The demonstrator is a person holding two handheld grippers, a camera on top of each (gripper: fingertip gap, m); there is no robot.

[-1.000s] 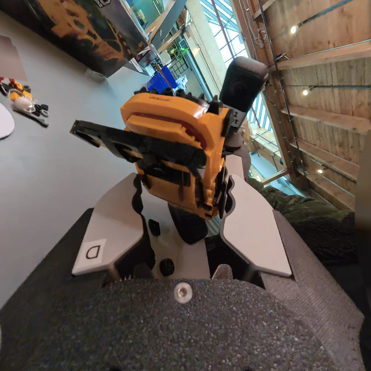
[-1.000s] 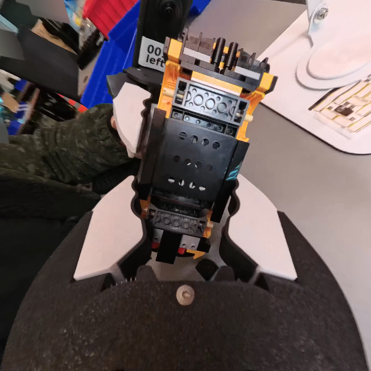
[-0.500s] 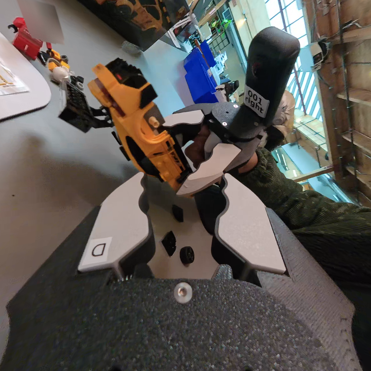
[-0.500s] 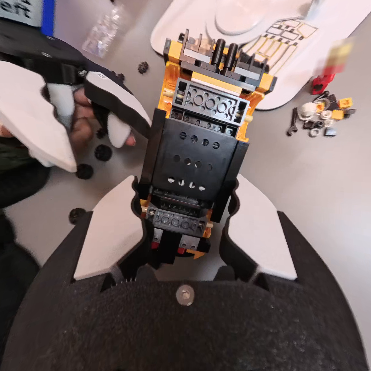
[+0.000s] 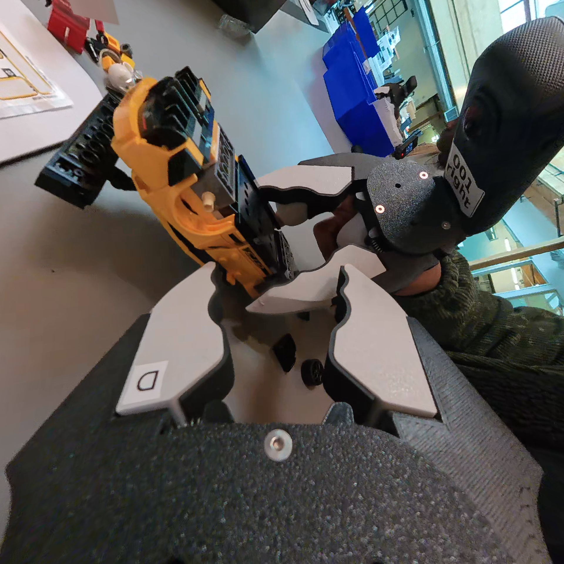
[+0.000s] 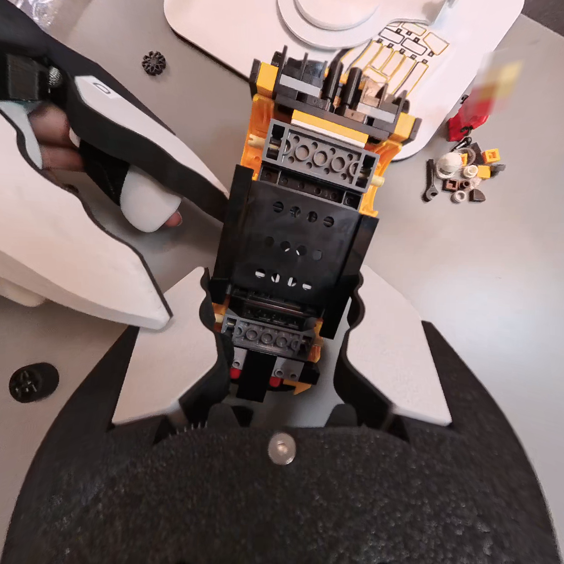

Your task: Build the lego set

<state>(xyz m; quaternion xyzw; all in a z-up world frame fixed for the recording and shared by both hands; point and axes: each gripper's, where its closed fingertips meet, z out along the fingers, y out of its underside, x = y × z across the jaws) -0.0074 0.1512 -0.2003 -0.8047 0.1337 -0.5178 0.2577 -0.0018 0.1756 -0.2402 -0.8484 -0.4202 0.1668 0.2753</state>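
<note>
The yellow and black car is now carried by one tool only. The right gripper has its two fingers closed on the rear part of the car, one on each side. It holds the car above the middle of the bench with the black underside turned toward its own camera. One second ago the left gripper also had the car between its fingers. Since then it has let go and drawn back, and its fingers stand wide apart with nothing between them. It is just beside the car on the left side, with one fingertip very near the black side panel (I cannot tell if it touches).

Through the open left fingers, the left wrist view shows a black wheel and another small black piece lying on the bench. One more wheel lies near the lower left edge of the right wrist view. A heap of small parts sits farther to the right, next to the white board with the instruction sheet.

In my judgement the handover is finished, and the free left gripper probably goes for a wheel next, because the axle pins on the car are bare.
</note>
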